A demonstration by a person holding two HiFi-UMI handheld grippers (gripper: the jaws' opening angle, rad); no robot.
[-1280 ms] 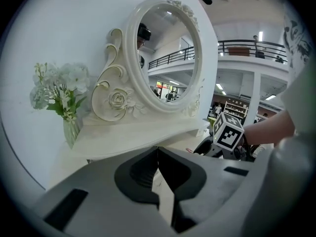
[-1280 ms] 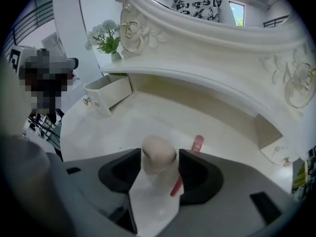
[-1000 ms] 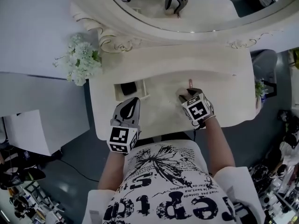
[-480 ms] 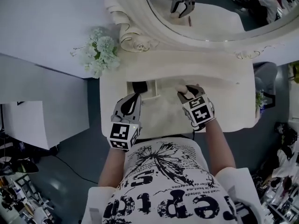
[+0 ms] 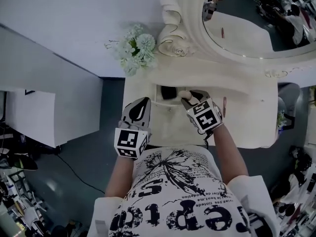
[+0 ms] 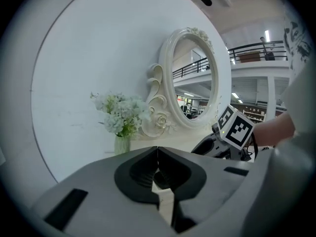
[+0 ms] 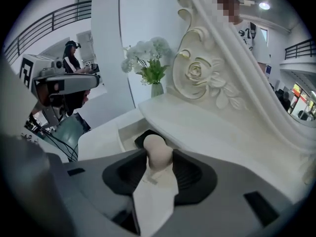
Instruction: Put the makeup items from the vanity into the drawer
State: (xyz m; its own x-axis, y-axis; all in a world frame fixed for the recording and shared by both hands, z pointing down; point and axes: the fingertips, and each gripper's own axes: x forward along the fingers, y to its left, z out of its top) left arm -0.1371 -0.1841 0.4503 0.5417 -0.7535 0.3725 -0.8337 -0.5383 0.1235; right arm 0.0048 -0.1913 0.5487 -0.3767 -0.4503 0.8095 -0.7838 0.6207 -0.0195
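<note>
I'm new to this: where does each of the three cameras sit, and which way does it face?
Head view: on the person's head, facing steeply down at the vanity and open drawer; shows both forearms, the left gripper and right gripper.
Left gripper view: on the left gripper, facing along its shut jaws toward the flowers and mirror.
Right gripper view: on the right gripper, facing along jaws gripping a makeup sponge toward the drawer.
Shared: all three show the flowers.

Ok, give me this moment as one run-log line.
right hand-held gripper: shut on sponge, at open drawer | left hand-held gripper: shut, empty | drawer: black item inside | vanity: pink stick on top
</note>
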